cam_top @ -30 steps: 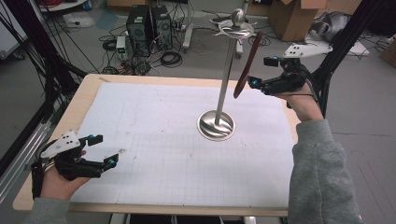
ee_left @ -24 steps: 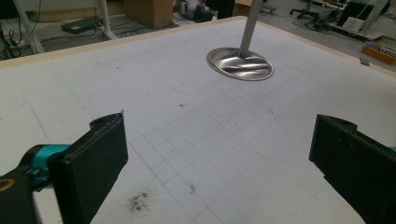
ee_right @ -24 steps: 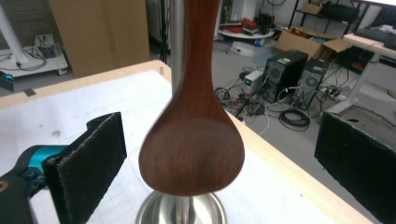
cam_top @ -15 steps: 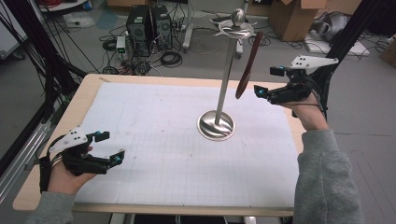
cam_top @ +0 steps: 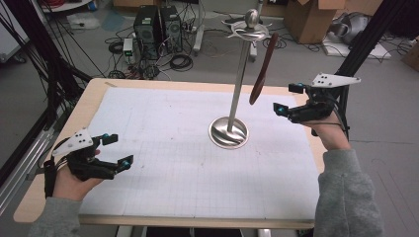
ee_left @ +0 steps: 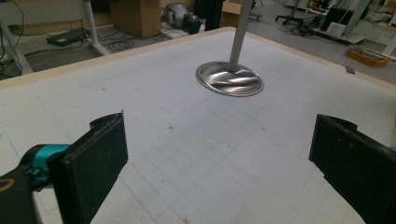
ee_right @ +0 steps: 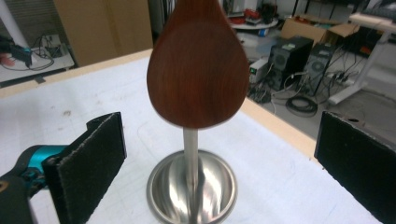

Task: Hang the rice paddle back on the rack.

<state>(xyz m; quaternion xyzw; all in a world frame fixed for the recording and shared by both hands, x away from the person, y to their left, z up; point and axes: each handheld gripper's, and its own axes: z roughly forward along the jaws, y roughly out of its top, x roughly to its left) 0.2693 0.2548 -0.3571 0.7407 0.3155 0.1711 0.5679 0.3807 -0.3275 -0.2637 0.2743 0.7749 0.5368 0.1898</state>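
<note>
Now that our right gripper (cam_top: 286, 98) has let go and backed off, jaws wide, the wooden spoon (cam_top: 263, 68) hangs from the stand (cam_top: 240, 84); left gripper (cam_top: 114, 150) idles, open.

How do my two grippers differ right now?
The right gripper is raised off the table's right edge, facing the brown spoon that hangs from the stand; the left gripper sits low over the mat at the near left. The spoon's bowl is close in front of the right gripper's jaws; bare mat lies before the left's. Both are open and hold nothing.
</note>
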